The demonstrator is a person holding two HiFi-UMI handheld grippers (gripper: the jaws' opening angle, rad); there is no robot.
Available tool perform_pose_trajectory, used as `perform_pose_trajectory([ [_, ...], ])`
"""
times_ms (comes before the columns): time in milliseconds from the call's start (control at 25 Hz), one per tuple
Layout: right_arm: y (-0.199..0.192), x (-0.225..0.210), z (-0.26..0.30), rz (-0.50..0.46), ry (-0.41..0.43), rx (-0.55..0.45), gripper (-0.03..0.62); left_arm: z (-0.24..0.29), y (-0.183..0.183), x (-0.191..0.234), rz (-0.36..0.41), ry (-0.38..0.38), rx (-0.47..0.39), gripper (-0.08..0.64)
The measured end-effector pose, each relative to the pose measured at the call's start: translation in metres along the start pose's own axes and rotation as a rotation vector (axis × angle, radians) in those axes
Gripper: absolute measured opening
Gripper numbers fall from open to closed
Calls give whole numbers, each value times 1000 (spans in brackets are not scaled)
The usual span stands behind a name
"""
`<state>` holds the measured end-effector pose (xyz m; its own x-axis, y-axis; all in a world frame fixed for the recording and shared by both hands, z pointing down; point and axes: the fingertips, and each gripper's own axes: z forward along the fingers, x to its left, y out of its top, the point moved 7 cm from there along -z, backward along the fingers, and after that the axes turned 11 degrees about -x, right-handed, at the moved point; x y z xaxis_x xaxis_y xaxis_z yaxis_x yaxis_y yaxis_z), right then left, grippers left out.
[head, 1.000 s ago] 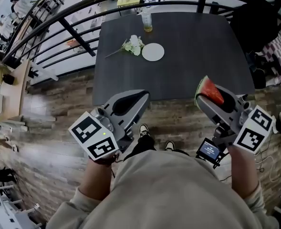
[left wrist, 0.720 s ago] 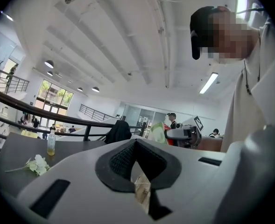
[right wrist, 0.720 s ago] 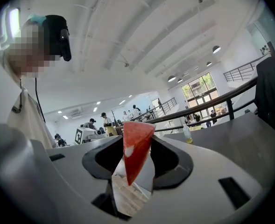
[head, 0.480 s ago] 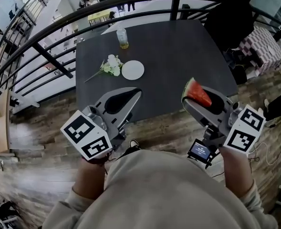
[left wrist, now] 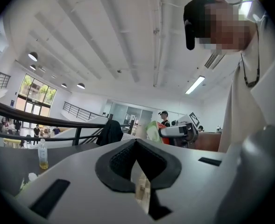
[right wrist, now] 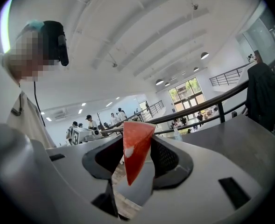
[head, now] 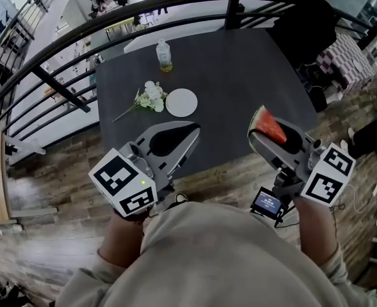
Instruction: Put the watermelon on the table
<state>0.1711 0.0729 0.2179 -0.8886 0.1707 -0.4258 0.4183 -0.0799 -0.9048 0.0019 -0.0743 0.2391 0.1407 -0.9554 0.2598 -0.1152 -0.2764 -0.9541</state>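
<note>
A red watermelon slice (head: 267, 125) with a green rind is clamped between the jaws of my right gripper (head: 258, 130), which is shut on it. The slice hangs point down in the right gripper view (right wrist: 135, 148), just over the near edge of the dark table (head: 239, 75). To its left, my left gripper (head: 193, 130) is shut and holds nothing, its tips also over the near edge. In the left gripper view the jaw tips of the left gripper (left wrist: 136, 141) meet, and the watermelon (left wrist: 153, 130) shows beyond them.
On the table's far left lie a white plate (head: 181, 102), a small bunch of white flowers (head: 148, 97) and a bottle (head: 164, 55). A black railing (head: 60, 88) curves round the table. A dark jacket (head: 303, 24) hangs at the far right corner.
Both grippers have moved forward from the wooden floor to above the table's near edge. The slice stays gripped in the right one.
</note>
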Motion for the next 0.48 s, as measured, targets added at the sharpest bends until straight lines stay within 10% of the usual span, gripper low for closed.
perform_pose_trajectory([
  [480,2,-13,90,16,44,130,195,-32,-17,47,-108,84,40,6],
])
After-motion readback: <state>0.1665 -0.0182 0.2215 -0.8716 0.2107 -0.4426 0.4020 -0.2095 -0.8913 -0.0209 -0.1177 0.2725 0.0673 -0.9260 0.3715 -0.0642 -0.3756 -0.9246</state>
